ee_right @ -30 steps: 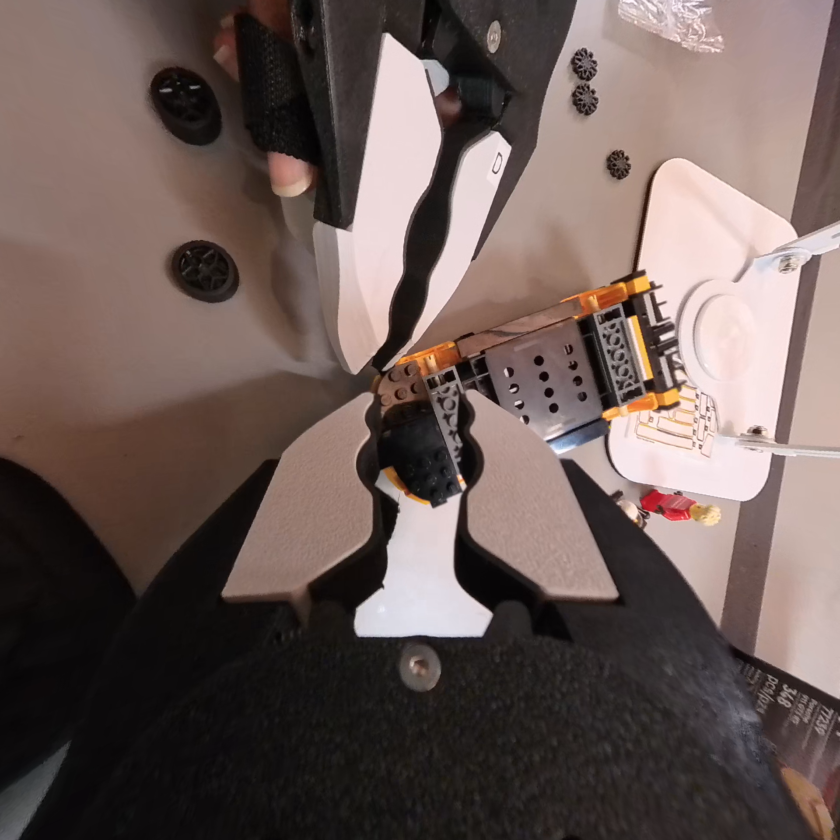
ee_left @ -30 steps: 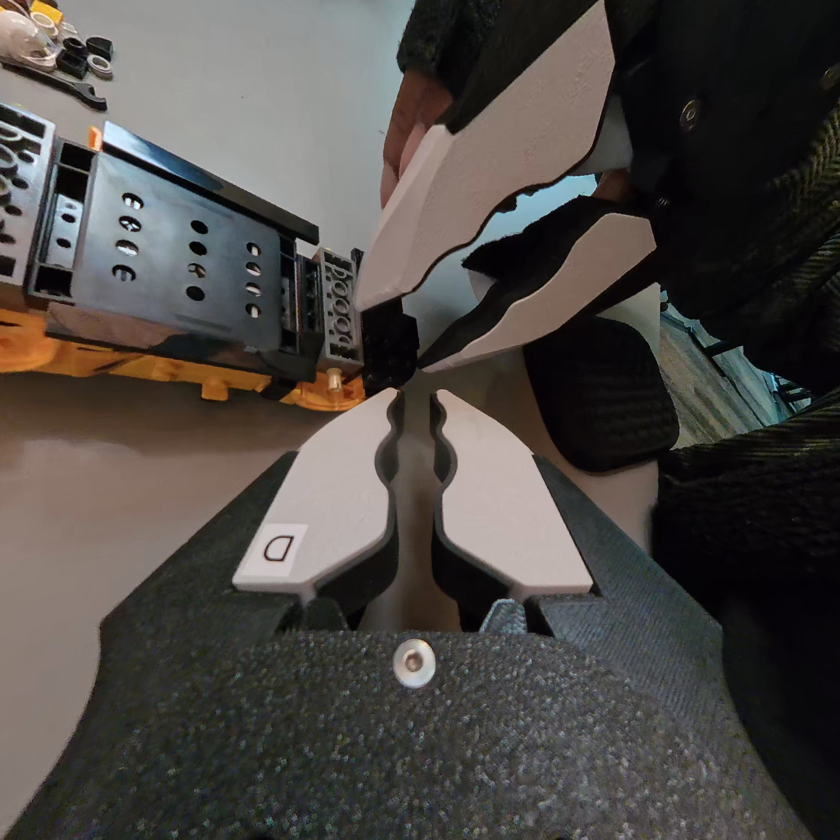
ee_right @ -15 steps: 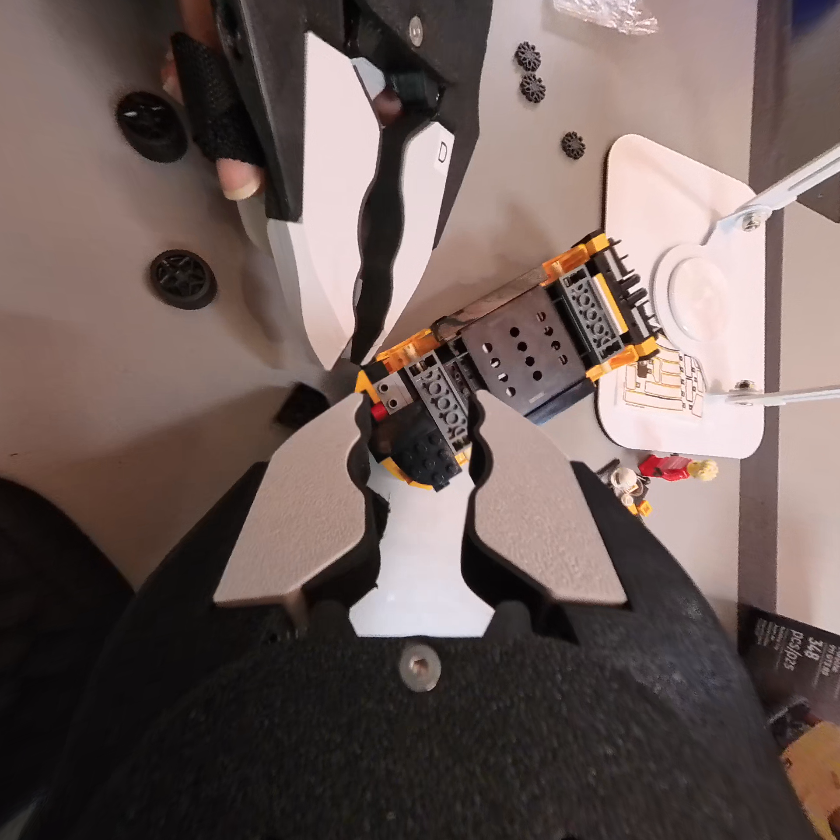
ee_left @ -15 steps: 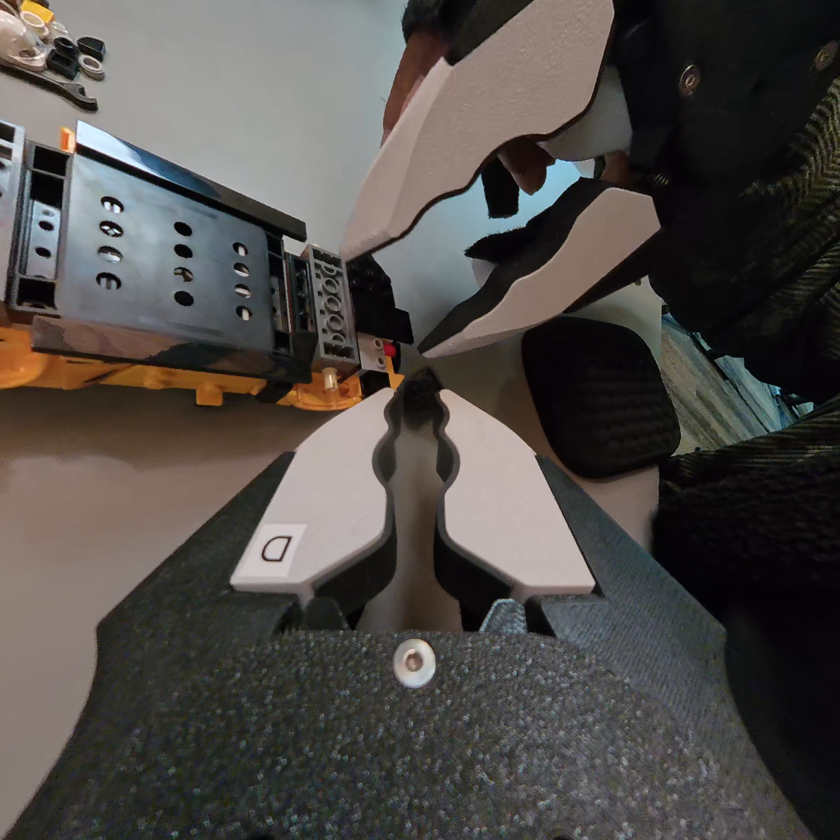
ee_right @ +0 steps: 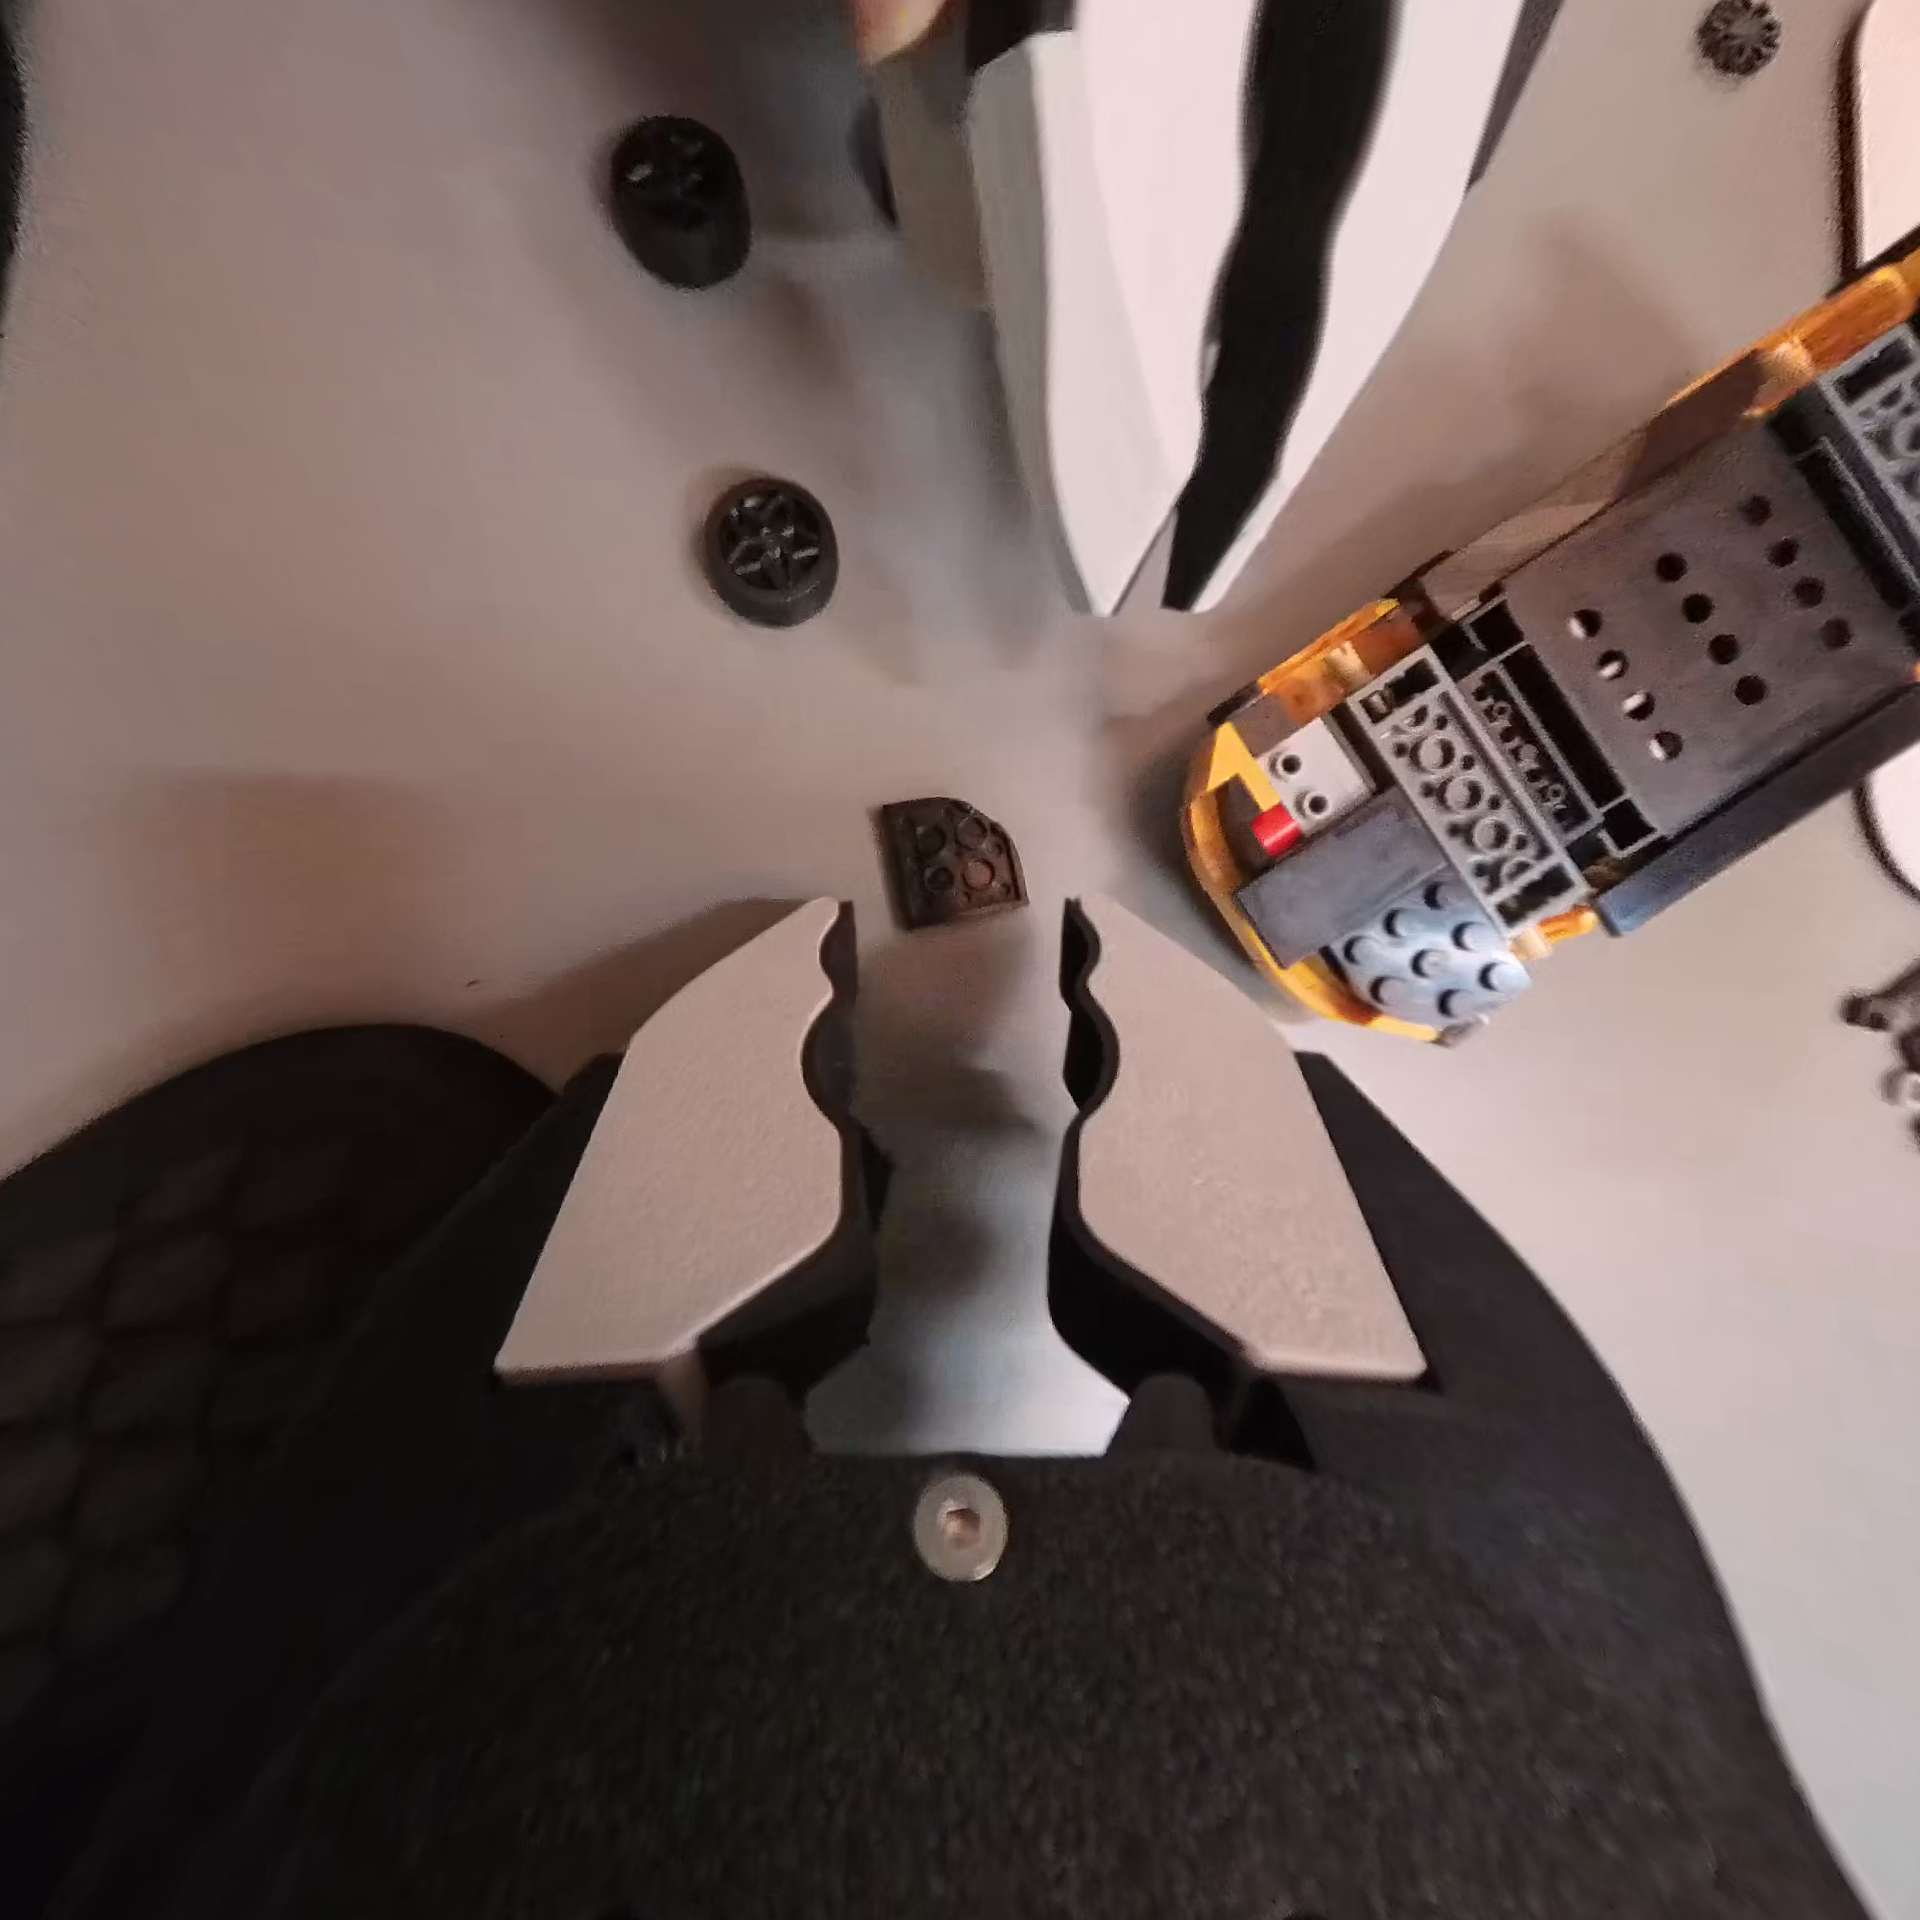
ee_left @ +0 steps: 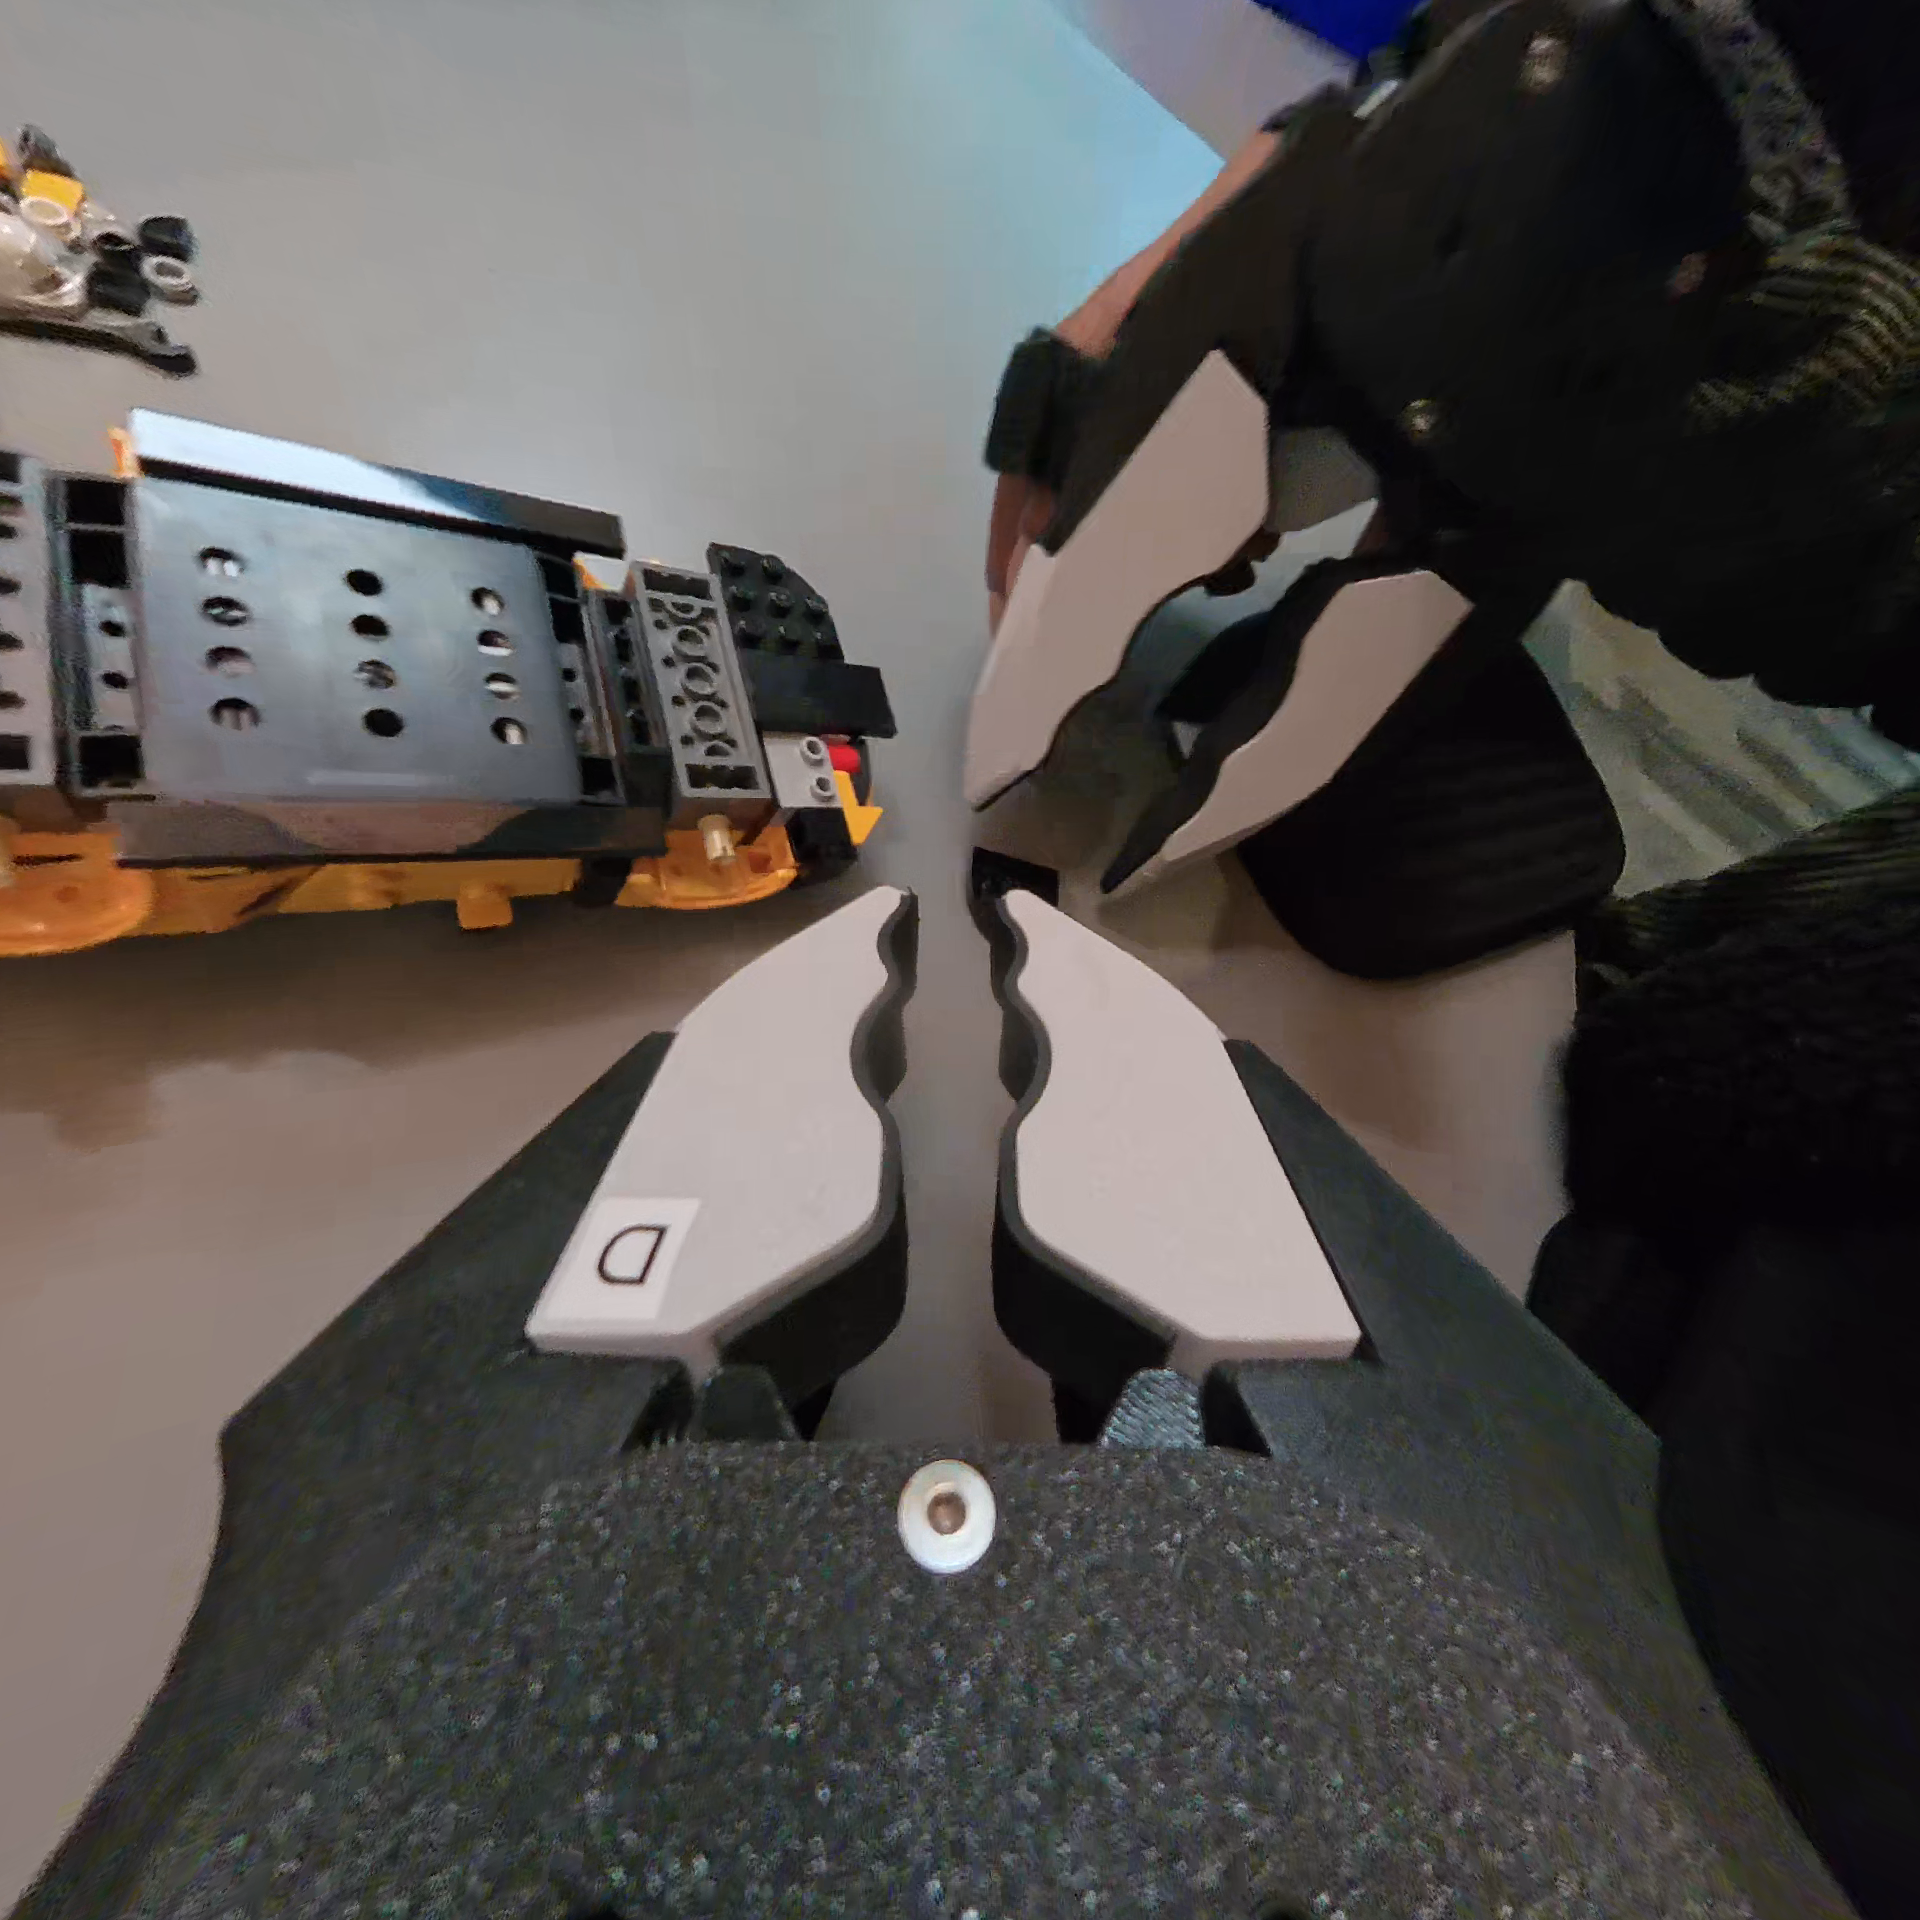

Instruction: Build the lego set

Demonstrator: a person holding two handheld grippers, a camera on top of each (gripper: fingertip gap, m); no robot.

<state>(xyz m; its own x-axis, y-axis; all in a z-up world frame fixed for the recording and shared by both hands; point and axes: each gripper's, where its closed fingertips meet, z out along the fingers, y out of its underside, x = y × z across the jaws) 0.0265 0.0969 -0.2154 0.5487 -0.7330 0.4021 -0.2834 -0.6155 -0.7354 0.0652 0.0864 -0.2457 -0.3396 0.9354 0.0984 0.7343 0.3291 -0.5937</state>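
Right wrist view: right tongs apart, empty, just short of loose black plate on bench, beside car model. Left tongs slightly apart, empty. Risk: thin plate skidding under closing tips.

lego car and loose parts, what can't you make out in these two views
- Car: far end cut by the left edge in the left wrist view, by the right edge in the right wrist view.
- Small black plate: left wrist view shows only a sliver behind the left gripper.
- Parts pile: too small to identify, left wrist view.
- Left gripper's fingers: motion-blurred, cut by the top edge, right wrist view.
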